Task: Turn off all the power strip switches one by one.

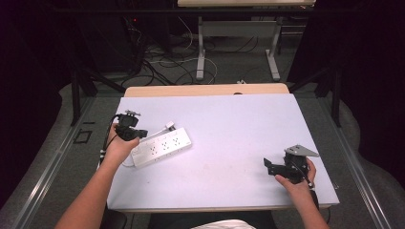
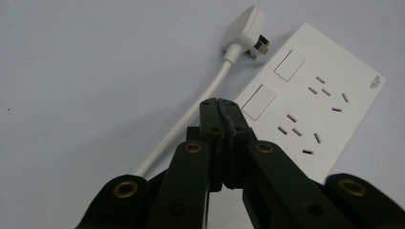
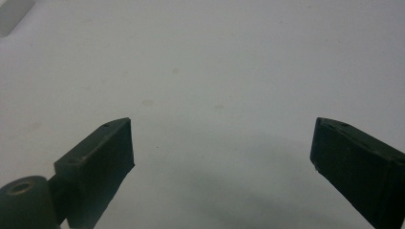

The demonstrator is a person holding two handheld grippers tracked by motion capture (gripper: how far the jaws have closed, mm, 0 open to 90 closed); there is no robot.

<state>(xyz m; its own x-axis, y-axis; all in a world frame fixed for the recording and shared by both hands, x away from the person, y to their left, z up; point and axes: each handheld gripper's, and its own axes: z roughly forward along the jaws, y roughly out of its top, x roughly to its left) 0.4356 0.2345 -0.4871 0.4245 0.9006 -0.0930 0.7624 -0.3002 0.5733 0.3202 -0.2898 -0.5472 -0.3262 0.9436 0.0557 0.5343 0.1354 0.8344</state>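
A white power strip (image 1: 161, 147) lies at the left of the table (image 1: 239, 124), its cord (image 2: 191, 119) and plug (image 2: 244, 28) beside it. The left gripper (image 1: 138, 133) hovers over the strip's end, jaws pressed together on nothing. The right gripper (image 1: 268, 166), well apart, holds its jaws wide, empty.

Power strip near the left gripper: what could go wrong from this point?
1. The left gripper is shut with nothing between its jaws, over the white cable; pressing down could shove the power strip instead of grasping it.
2. The plug lies loose beside the strip, so dragging the cable may swing it.
3. The right gripper, open, sits far off, unable to steady anything.
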